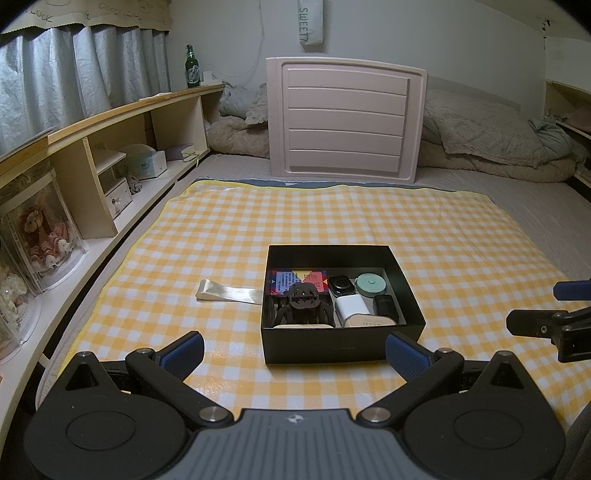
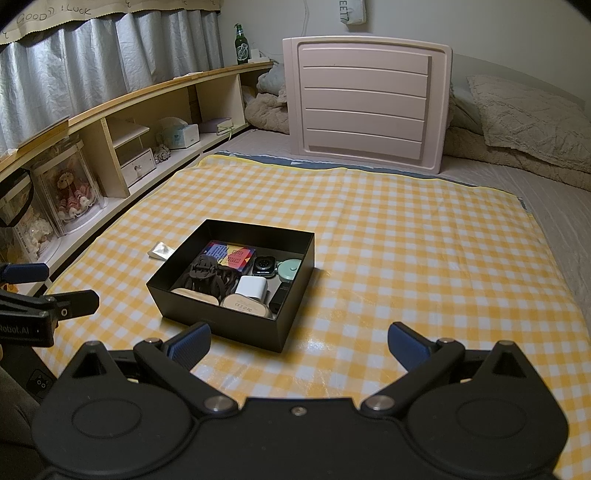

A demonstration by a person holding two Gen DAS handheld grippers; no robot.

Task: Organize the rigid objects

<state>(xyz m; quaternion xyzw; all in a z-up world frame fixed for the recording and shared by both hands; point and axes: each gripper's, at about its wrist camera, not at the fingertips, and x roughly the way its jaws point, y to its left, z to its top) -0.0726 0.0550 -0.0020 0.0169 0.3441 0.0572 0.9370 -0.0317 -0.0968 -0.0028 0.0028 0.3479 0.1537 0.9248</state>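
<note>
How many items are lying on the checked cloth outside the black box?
1: a pale flat strip lies on the checked cloth, just left of the black box. Everything else sits inside the box; its walls could hide something small.

My other tool reads "Robot.AI". The curtain valance says "GOOD LUCK". The hanging white bag reads "SWEET". Other labels are too small.
</note>
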